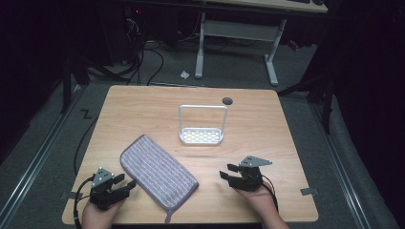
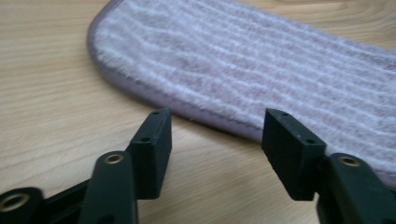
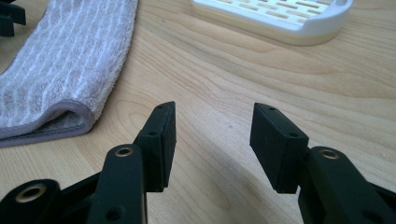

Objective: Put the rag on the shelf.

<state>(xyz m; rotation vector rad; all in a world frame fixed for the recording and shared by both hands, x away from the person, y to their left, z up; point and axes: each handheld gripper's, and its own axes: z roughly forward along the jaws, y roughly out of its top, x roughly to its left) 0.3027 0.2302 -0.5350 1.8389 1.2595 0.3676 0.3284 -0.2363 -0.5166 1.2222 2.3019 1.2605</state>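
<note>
Between both hand-held grippers (image 1: 125,183) (image 1: 228,171) lies the folded cloth (image 1: 157,174)

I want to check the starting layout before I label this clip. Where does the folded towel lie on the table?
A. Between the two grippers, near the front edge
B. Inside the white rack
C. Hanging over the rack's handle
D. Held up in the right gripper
A: the towel lies flat on the table between the left gripper and the right gripper, both open and empty, apart from the rack.
</note>
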